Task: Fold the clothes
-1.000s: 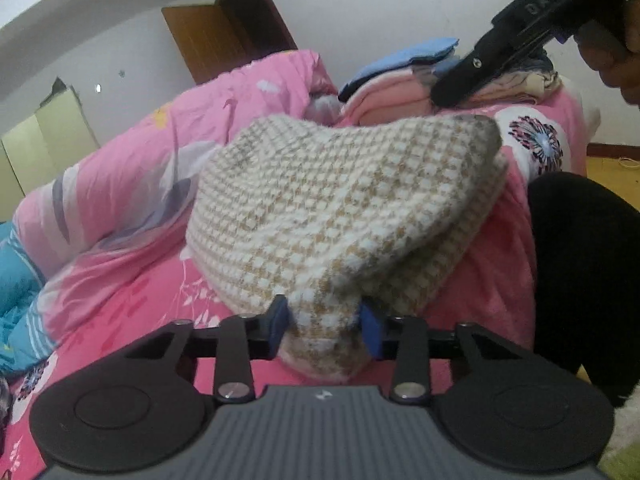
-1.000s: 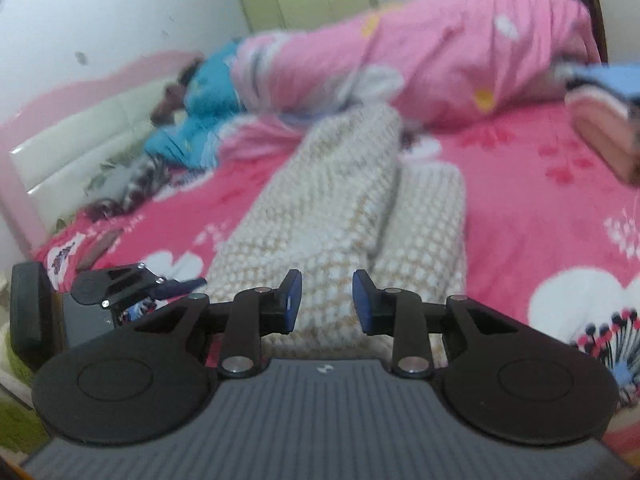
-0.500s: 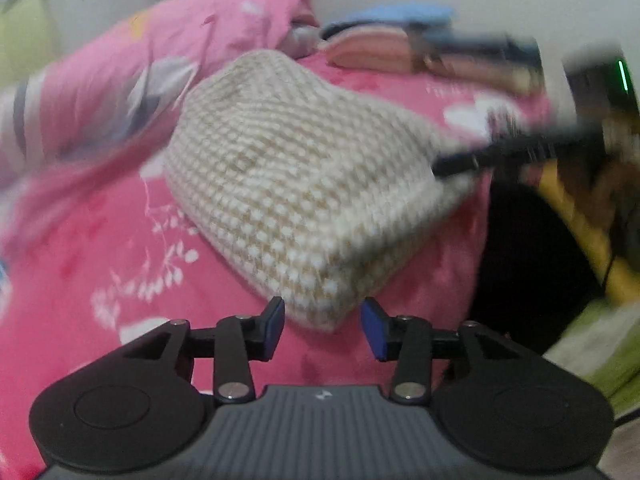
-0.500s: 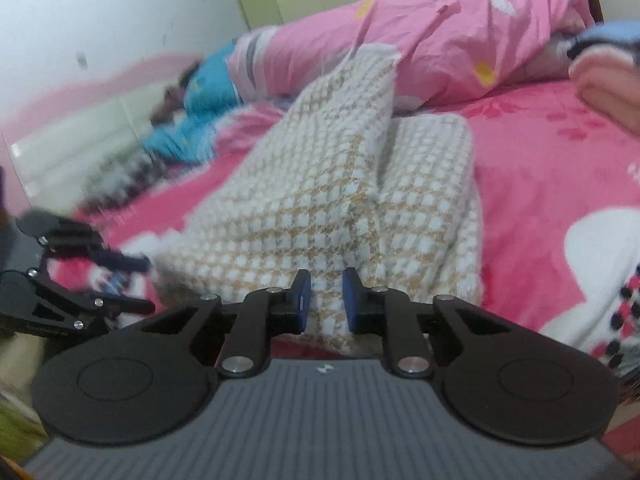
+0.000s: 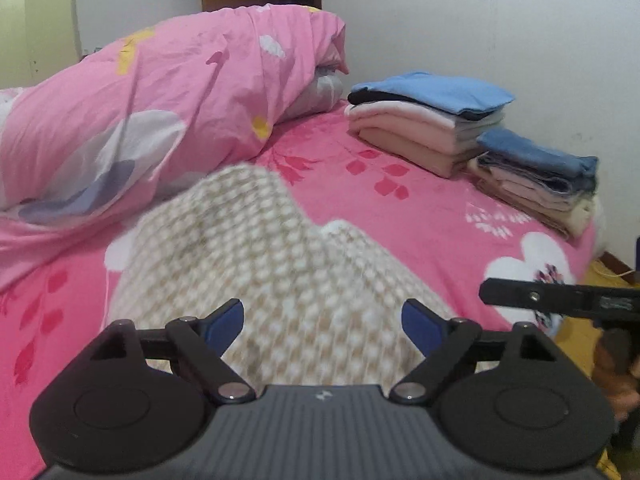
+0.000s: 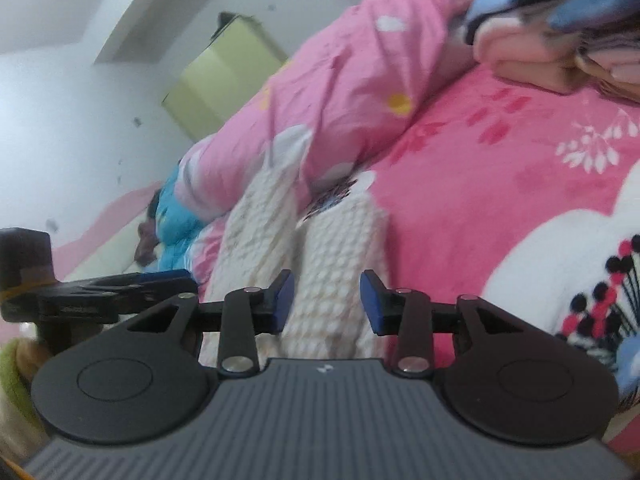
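A beige-and-white checked knit sweater (image 5: 280, 272) lies folded on the pink floral bed sheet (image 5: 420, 216). My left gripper (image 5: 322, 318) hovers over its near end, jaws opening wide, with nothing pressed between the blue pads. In the right wrist view the same sweater (image 6: 332, 264) runs away from me as two long folds. My right gripper (image 6: 326, 300) sits at its near end with the jaws opening, and the pads stand clear of the knit. Each gripper shows in the other's view: the right gripper (image 5: 560, 302) at the right edge, the left gripper (image 6: 104, 286) at the left.
Two stacks of folded clothes (image 5: 428, 120) (image 5: 540, 180) sit at the bed's far right corner by the white wall. A bunched pink duvet (image 5: 160, 112) fills the far left. A yellow-green cabinet (image 6: 224, 76) stands behind the bed. The bed's right edge drops to an orange floor (image 5: 576, 332).
The left gripper let go of the sweater's end, opened wide and pulled up and back. The right gripper narrowed at the sweater's edge, then opened and rolled. The sweater now lies flatter.
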The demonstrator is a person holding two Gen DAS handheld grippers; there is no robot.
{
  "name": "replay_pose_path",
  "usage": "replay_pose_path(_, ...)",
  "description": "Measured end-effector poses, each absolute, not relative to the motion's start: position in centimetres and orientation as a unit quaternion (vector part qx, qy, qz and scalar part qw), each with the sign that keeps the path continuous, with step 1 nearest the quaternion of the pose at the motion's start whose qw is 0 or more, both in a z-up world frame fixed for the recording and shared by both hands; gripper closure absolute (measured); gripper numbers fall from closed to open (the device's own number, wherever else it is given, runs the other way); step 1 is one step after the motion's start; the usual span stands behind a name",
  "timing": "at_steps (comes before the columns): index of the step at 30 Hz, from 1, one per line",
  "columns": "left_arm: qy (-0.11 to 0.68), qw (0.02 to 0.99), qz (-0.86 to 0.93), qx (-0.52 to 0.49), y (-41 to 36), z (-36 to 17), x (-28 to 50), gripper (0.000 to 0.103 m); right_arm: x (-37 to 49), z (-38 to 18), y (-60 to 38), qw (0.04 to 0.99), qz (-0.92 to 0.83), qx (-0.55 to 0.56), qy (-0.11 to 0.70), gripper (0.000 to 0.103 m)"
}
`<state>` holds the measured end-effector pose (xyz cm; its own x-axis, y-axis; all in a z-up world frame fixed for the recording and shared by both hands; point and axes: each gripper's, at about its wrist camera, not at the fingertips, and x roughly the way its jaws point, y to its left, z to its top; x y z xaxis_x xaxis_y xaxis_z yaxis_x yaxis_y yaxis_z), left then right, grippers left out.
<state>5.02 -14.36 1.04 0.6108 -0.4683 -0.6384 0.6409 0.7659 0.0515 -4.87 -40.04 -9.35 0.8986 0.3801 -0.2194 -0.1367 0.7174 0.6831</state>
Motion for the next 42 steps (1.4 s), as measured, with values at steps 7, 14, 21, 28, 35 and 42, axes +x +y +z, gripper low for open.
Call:
replay_pose_path(7, 0.321, 0.904, -0.281, 0.009, -10.3, 1.0, 6.1, 0.016, 1.4, -8.1, -39.0, 0.874, 0.249, 0.364, 0.206, 0.059)
replay_pose_path(14, 0.39, 0.867, -0.297, -0.085, -7.3, 0.5, 9.2, 0.016, 4.4, -8.0, -34.2, 0.875, 0.281, 0.291, 0.265, 0.072)
replay_pose_path(21, 0.398, 0.862, -0.308, -0.063, -8.4, 1.7, 10.8, 0.01, 1.4, -4.2, -28.0, 0.926, 0.295, 0.148, 0.183, 0.081)
replay_pose_path(28, 0.412, 0.872, -0.258, -0.047, -7.7, 1.2, 11.8, 0.063, -2.1, -2.9, -21.5, 0.95, 0.284, -0.04, 0.121, 0.073)
replay_pose_path(35, 0.385, 0.878, -0.278, -0.06, -6.0, 1.3, 11.0, 0.072, -0.7, -1.8, -32.9, 0.941, 0.266, 0.158, 0.14, 0.05)
replay_pose_path(42, 0.362, 0.881, -0.292, -0.087, -4.2, 1.8, 9.7, 0.072, 8.0, -8.0, -40.1, 0.902, 0.149, 0.29, 0.281, 0.074)
